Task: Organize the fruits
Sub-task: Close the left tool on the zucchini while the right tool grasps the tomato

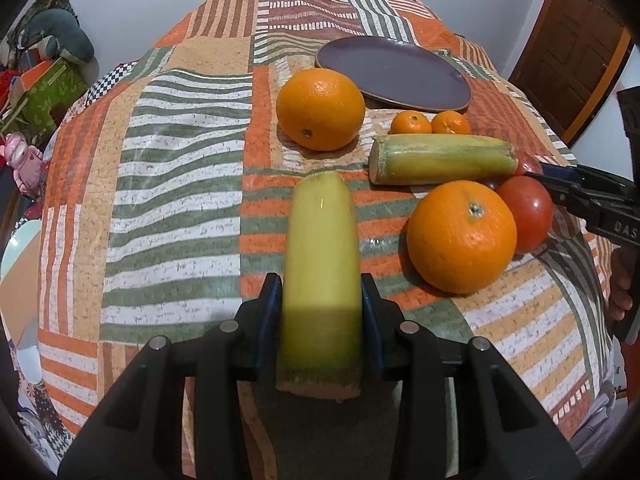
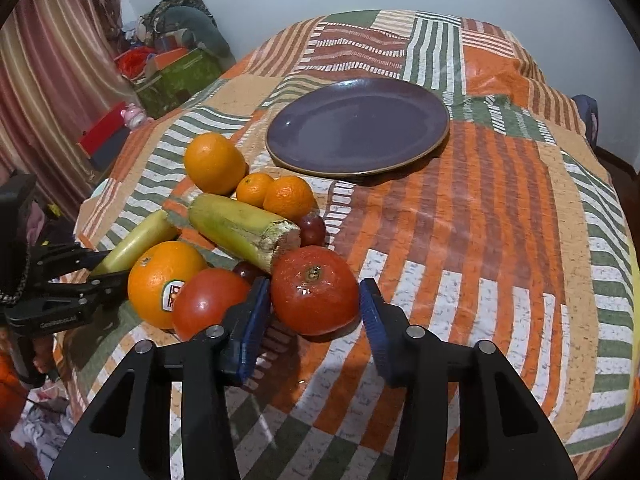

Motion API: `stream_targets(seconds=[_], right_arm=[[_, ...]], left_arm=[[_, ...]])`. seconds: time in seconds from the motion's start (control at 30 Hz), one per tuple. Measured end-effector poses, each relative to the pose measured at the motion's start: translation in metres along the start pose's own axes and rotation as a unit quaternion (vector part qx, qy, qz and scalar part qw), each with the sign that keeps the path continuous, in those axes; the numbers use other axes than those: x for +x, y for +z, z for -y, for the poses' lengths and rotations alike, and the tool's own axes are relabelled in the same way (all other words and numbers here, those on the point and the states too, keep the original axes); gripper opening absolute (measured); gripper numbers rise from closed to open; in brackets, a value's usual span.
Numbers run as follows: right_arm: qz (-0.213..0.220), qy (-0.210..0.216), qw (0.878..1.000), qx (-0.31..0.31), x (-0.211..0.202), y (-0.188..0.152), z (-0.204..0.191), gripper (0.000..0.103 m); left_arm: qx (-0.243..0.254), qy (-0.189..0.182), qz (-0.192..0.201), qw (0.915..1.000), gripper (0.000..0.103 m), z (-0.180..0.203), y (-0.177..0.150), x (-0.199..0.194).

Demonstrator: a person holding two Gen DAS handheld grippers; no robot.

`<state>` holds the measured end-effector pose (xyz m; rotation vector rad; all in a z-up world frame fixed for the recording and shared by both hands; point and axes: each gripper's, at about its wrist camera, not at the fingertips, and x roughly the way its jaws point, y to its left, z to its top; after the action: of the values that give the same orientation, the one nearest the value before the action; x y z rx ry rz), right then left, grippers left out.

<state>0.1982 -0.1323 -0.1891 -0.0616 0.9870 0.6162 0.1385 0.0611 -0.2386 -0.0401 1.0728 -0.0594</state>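
Yellow-green cane piece (image 1: 320, 264) clamped between blue pads of left gripper (image 1: 322, 312), raised above tablecloth (image 1: 176, 184), long axis pointing away from camera; also seen at left in right wrist view (image 2: 136, 240). Second cane piece (image 1: 442, 159) lying crosswise on cloth, beside two mandarins (image 1: 430, 123). Large orange (image 1: 320, 109) just left of plate; second orange (image 1: 462, 237) touching a tomato (image 1: 528, 212).

Right gripper (image 2: 314, 312) spread wide, jaws either side of front tomato (image 2: 316, 290) without closing on it; left pad near the other tomato (image 2: 208, 300). Dark grapes (image 2: 312, 229) tucked behind cut cane end.

Purple plate (image 2: 432, 120) bare, resting flat beyond fruit cluster. Broad open cloth left of held cane in left wrist view, and right of plate toward table edge in right wrist view.
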Motion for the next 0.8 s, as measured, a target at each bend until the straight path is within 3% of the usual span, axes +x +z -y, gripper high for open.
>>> stream_targets(seconds=[0.43,0.8], right_arm=[[0.022,-0.016,1.0,0.015,-0.018,0.001,0.0,0.041],[0.076,-0.045,0.996,0.014,-0.048,0.021,0.004,0.041]], left_arm=[[0.011,0.013,0.018,0.9997,0.037,0.004,0.011,-0.001],[0.01,0.003,0.087,0.9962,0.037,0.01,0.043,-0.048]])
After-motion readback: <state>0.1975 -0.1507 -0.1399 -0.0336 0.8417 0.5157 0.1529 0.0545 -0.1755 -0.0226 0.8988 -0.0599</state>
